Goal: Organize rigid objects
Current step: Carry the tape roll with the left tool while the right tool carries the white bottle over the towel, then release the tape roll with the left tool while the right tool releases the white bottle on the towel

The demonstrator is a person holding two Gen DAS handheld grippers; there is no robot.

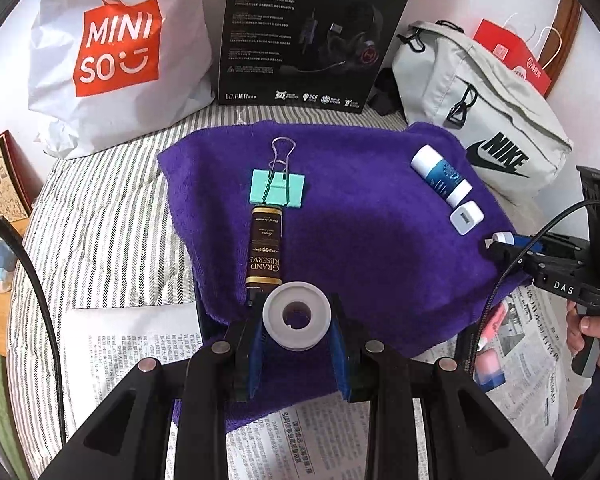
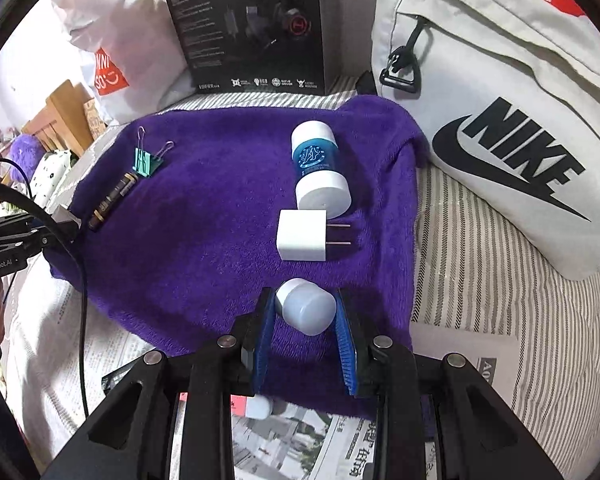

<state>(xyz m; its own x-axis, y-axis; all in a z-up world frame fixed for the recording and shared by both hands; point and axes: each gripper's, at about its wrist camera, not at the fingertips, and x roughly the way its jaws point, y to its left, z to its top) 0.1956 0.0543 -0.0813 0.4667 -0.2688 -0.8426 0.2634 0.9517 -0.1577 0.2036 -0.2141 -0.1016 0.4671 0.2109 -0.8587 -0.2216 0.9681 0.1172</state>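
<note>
My left gripper (image 1: 297, 320) is shut on a white tape spool (image 1: 297, 315), held just above the near edge of a purple towel (image 1: 360, 216). On the towel ahead lie a dark brown tube (image 1: 265, 251) and a mint binder clip (image 1: 277, 186) in a line. My right gripper (image 2: 305, 307) is shut on a small white-capped bottle (image 2: 306, 306) over the towel (image 2: 220, 208). Beyond it lie a white charger plug (image 2: 302, 241) and a blue-and-white bottle (image 2: 318, 168). The binder clip (image 2: 146, 163) and tube (image 2: 112, 202) sit at the towel's left side.
A white shopping bag (image 1: 116, 56), a black headset box (image 1: 312, 32) and a grey sling bag (image 2: 496, 100) stand behind the towel on a striped bedsheet (image 1: 100, 216). Newspaper (image 1: 300, 432) lies under the near edge. A hand (image 1: 596, 332) grips the right tool.
</note>
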